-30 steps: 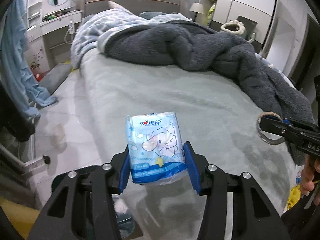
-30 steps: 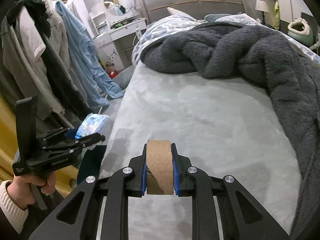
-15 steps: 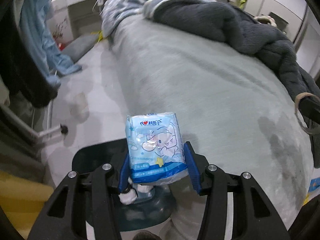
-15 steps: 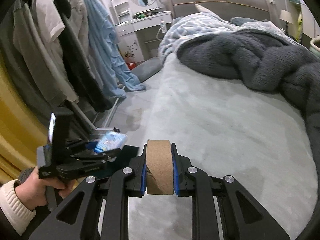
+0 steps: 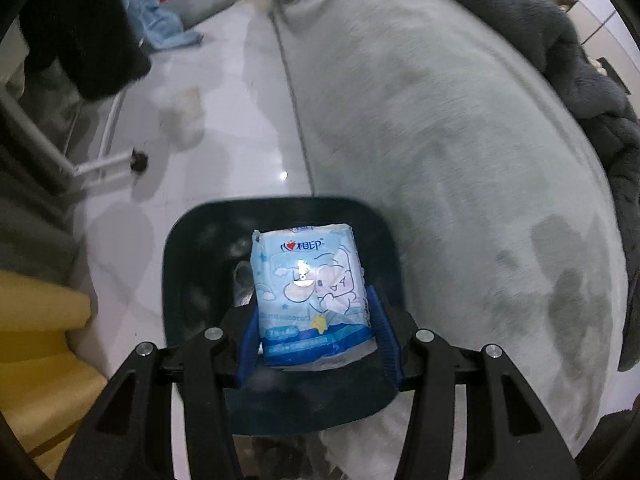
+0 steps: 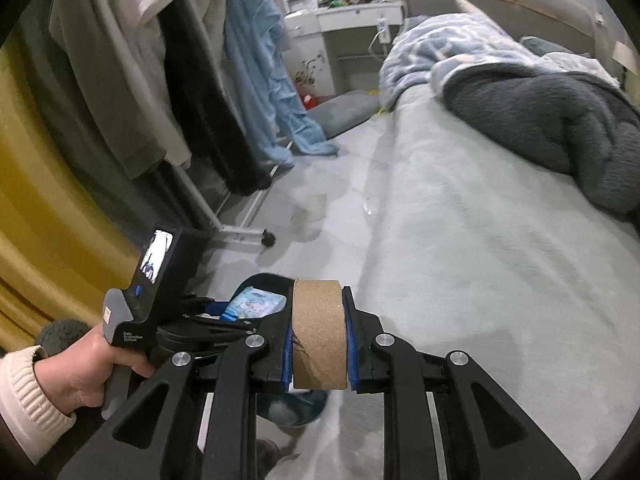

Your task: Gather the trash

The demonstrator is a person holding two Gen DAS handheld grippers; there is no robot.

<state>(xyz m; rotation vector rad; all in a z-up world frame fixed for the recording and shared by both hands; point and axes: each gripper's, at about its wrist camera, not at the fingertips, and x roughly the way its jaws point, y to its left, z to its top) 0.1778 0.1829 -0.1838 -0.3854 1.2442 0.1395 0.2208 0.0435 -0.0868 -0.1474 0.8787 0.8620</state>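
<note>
The left gripper [image 5: 314, 330] points steeply down with a tissue pack [image 5: 310, 294] upright between its two pads, directly above the open mouth of a bin [image 5: 176, 248]. The bin stands on the floor [image 5: 224, 92] just beside the corner of the bed [image 5: 440, 128] — the bed to its right, a rack foot [image 5: 138, 160] farther off to its left. A blanket [image 5: 560, 40] lies heaped along the far side of the bed. In the right wrist view, the right gripper [image 6: 319, 342] clamps a cardboard roll [image 6: 319, 336] over the bed's near edge, with the left gripper and its pack just to the left of it, held by a hand [image 6: 86, 364] — hanging clothes [image 6: 192, 60] stand behind.
</note>
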